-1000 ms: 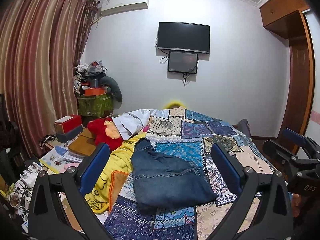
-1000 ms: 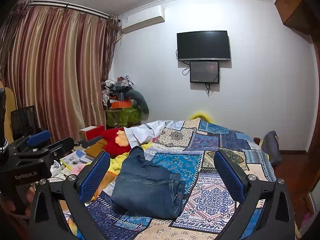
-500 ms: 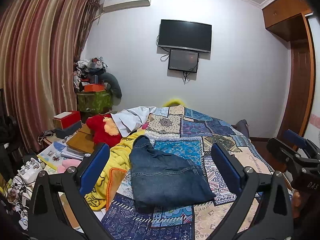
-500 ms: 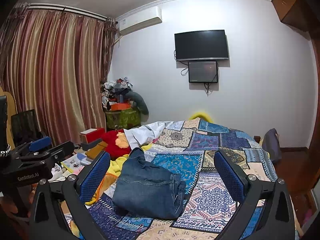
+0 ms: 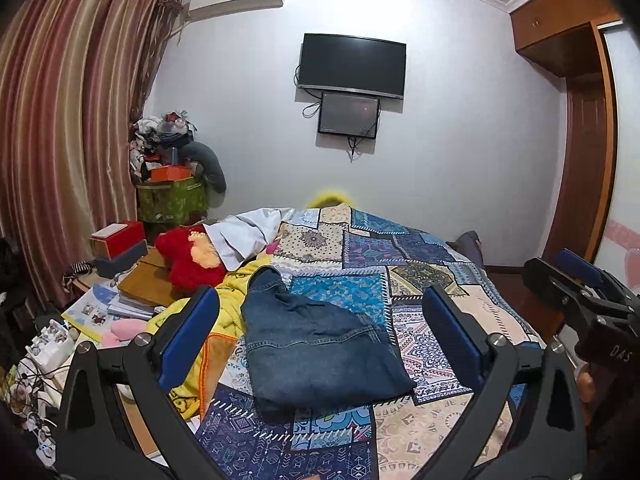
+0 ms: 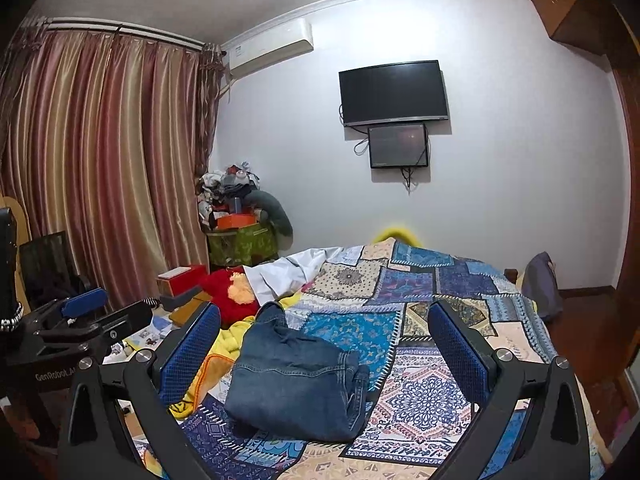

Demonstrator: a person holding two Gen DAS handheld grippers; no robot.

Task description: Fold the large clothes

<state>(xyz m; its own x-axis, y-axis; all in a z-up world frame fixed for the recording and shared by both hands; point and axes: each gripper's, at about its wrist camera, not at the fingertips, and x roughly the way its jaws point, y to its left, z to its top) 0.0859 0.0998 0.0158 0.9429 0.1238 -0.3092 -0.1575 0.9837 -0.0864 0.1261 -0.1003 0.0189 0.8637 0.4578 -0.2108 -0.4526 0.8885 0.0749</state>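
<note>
Jeans (image 5: 320, 344) lie folded in a bundle on the patchwork bedspread (image 5: 416, 280), left of centre, in the left wrist view; the left gripper (image 5: 320, 328) hangs above them, fingers wide apart, empty. In the right wrist view, the right gripper (image 6: 324, 344) is equally spread and empty. A one-sided pinch would likely drag the loose layers open toward the yellow blanket (image 6: 236, 336).

The blue denim jeans (image 5: 320, 344) (image 6: 296, 384) lie folded into a thick, roughly rectangular bundle on the patchwork bedspread, seams and stitching showing. One rumpled end points toward eleven o'clock, touching the yellow blanket's edge.
</note>
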